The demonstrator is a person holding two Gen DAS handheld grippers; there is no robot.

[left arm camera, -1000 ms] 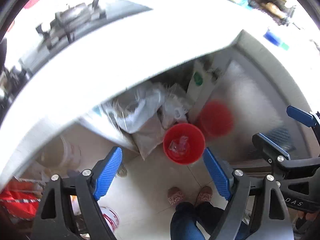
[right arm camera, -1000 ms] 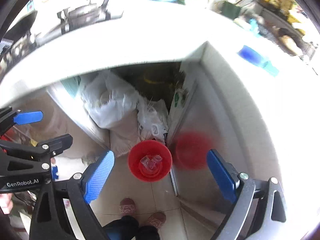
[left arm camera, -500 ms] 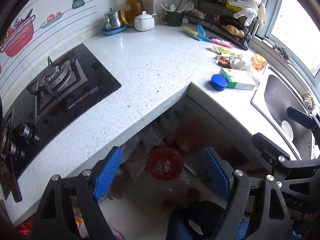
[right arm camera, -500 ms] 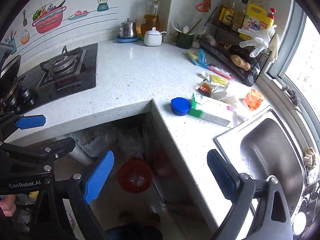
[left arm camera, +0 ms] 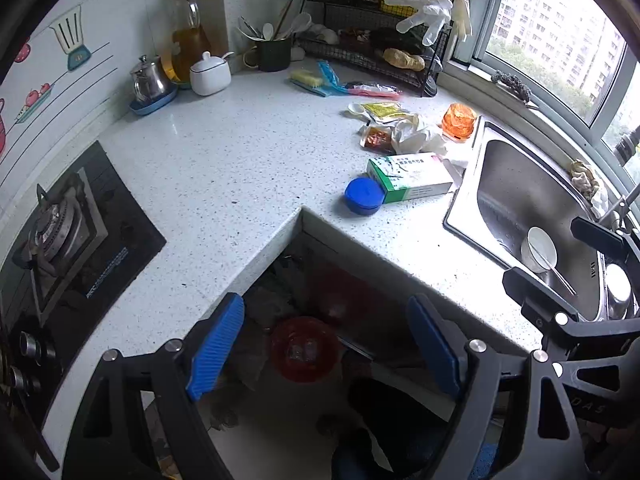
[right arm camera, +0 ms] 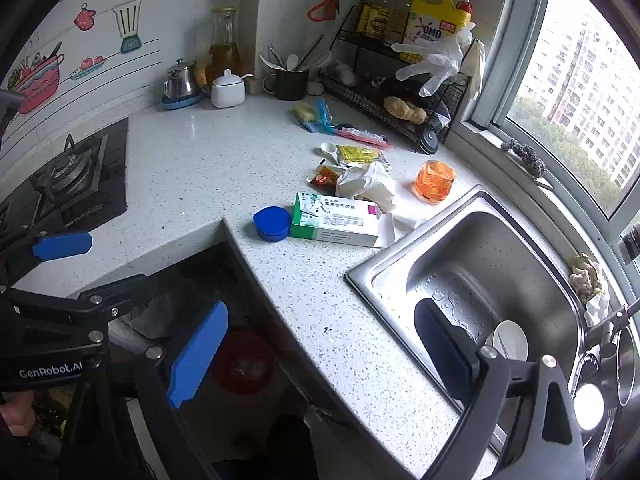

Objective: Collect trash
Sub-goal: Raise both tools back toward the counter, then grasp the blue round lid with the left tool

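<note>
Trash lies on the speckled counter (left arm camera: 248, 152) beside the sink: a green-and-white box (left arm camera: 412, 178) (right arm camera: 336, 220), a blue lid (left arm camera: 363, 196) (right arm camera: 272, 222), crumpled white paper (left arm camera: 416, 136) (right arm camera: 368, 184), sauce packets (left arm camera: 376, 138) and an orange plastic cup (left arm camera: 459, 120) (right arm camera: 435, 180). Down on the floor in the counter's corner gap stands a red bin (left arm camera: 304, 348) (right arm camera: 242, 362) with clear scraps inside. My left gripper (left arm camera: 326, 344) hangs open and empty high above the bin. My right gripper (right arm camera: 320, 352) is open and empty too, over the counter edge near the sink.
A gas hob (left arm camera: 68, 232) fills the left side. The steel sink (right arm camera: 480, 264) holds a white bowl (right arm camera: 510, 340). A wire rack (left arm camera: 372, 52), kettle (left arm camera: 150, 80), sugar pot (left arm camera: 210, 74) and utensil mug (left arm camera: 272, 54) line the back wall. A person's legs stand beside the bin.
Both grippers have risen from below the counter, close over the red bin, to well above the countertop. The trash and sink have come into view. Both stayed open and empty.
</note>
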